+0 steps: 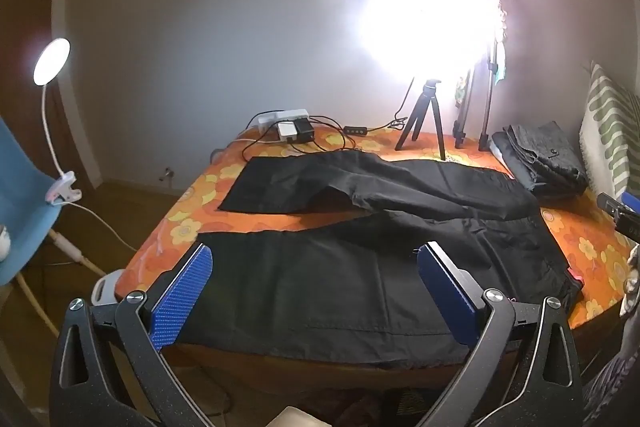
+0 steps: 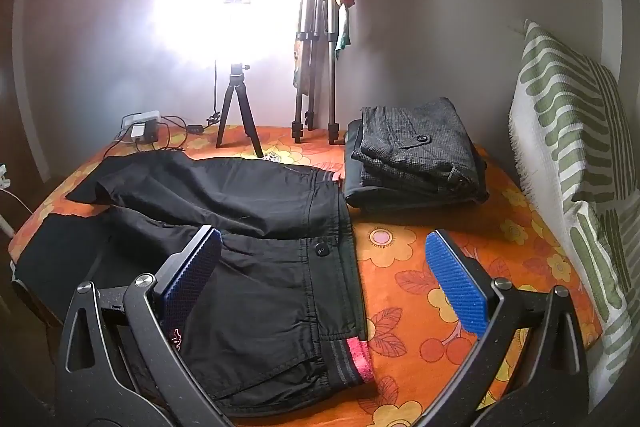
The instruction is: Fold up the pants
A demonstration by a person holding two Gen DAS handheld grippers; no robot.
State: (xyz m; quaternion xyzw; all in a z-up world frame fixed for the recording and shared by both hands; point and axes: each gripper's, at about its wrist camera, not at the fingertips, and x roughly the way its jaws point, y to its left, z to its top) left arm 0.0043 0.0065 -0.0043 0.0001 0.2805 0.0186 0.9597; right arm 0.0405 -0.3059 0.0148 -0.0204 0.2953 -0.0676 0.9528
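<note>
Black pants (image 1: 320, 279) lie spread flat on the orange flowered table (image 1: 188, 223), legs reaching left and apart. In the right wrist view the pants (image 2: 248, 267) show their waistband with a button and a pink inner band toward the right. My left gripper (image 1: 316, 267) hovers open above the near leg, nothing between its blue pads. My right gripper (image 2: 324, 263) stands open over the waistband area, its left finger above the black cloth and its right finger over bare tablecloth (image 2: 420, 287).
A folded stack of grey pants (image 2: 416, 155) sits at the back right. A bright lamp on a small tripod (image 2: 238, 107), a taller tripod (image 2: 316, 67) and a power strip with cables (image 1: 288, 127) line the far edge. A striped cushion (image 2: 572, 147) stands at right. A clip lamp (image 1: 52, 63) is at left.
</note>
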